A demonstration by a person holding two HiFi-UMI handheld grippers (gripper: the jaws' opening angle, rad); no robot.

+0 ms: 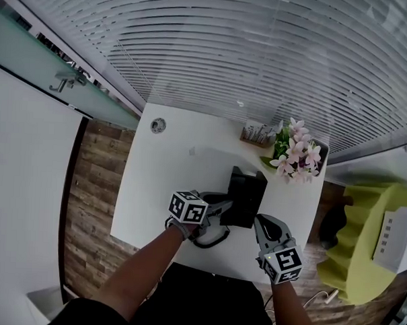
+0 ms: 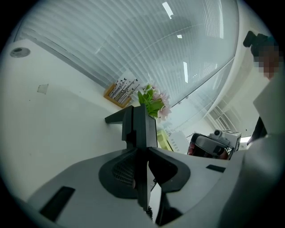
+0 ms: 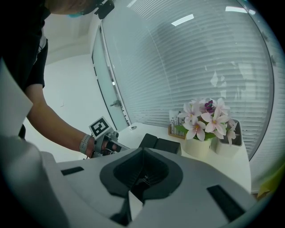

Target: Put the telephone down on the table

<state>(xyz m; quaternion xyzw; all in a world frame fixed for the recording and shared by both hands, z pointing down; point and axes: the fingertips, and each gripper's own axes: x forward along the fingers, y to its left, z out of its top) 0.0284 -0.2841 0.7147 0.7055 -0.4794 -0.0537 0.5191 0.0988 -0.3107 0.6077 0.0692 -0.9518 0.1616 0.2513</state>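
A black telephone (image 1: 246, 194) lies on the white table (image 1: 159, 183), near its front edge. My left gripper (image 1: 223, 210) reaches it from the left. In the left gripper view the jaws are shut on a thin black part of the telephone (image 2: 139, 127), which stands edge-on between the pads, and a coiled cord (image 2: 150, 214) shows below. My right gripper (image 1: 264, 226) sits just right of the telephone, at its near corner. In the right gripper view its tips (image 3: 142, 149) meet with nothing between them, and the telephone (image 3: 161, 143) lies just beyond.
A pot of pink flowers (image 1: 295, 153) and a small wooden card holder (image 1: 256, 134) stand at the table's back right. A round cable hole (image 1: 158, 125) is at the back left. Blinds behind glass close off the far side. A yellow-green chair (image 1: 362, 233) stands to the right.
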